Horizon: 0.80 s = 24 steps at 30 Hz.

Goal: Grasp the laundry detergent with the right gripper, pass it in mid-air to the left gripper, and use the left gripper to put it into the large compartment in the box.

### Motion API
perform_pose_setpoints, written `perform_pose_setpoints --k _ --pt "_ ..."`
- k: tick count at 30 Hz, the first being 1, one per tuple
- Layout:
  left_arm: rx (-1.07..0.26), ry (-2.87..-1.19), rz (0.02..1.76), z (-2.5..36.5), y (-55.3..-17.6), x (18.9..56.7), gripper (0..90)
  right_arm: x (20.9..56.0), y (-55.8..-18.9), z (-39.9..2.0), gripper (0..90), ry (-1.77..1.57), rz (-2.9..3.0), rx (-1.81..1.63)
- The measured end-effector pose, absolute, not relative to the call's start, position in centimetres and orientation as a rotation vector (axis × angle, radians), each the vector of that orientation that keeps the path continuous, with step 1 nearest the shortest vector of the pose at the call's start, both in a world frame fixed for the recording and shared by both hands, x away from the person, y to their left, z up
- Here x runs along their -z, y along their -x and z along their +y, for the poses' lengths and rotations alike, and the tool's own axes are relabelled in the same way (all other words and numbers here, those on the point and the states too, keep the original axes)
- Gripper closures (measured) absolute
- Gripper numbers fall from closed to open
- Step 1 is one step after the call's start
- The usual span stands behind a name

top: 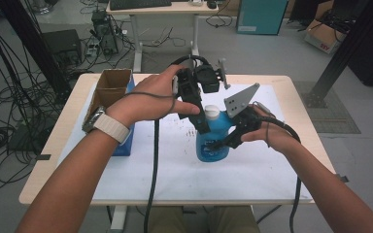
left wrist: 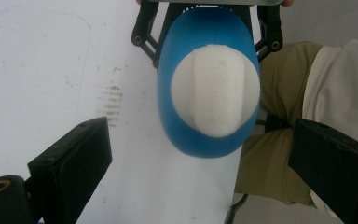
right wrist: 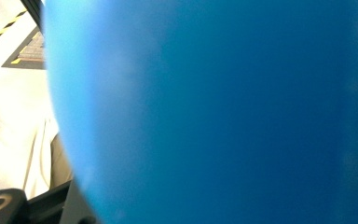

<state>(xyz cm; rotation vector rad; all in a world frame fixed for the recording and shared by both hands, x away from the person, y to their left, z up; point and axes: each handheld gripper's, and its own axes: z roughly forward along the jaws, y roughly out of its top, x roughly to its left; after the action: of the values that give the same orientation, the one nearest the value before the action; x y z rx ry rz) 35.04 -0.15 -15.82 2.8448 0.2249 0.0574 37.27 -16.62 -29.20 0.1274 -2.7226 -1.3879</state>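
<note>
From my remote seat I see the right gripper (top: 222,141) nearest me, its jaws clamped on the body of the blue bottle (top: 212,141), which stands upright on the white sheet (top: 175,170) near the table's middle. In the right gripper view the bottle's blue wall sits pressed right up against the lens. The right hand (top: 267,130) comes in from the side, wrist bent, holding the gripper roughly level. Just beyond, the left gripper (top: 201,127) points straight down over the bottle; its jaws stand wide apart, one on each side of the white cap (left wrist: 214,91), touching nothing. The left hand (top: 148,99) holds it from above. Farther left lies a cardboard box (top: 109,87).
</note>
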Motion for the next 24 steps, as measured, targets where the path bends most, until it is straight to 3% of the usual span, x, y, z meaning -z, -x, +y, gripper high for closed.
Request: perform_pose_setpoints --k 24 --pt "-0.044 -2.835 0.239 -0.16 -34.90 15.88 6.4 29.22 -37.37 -16.62 43.7 -0.129 -2.725 1.390"
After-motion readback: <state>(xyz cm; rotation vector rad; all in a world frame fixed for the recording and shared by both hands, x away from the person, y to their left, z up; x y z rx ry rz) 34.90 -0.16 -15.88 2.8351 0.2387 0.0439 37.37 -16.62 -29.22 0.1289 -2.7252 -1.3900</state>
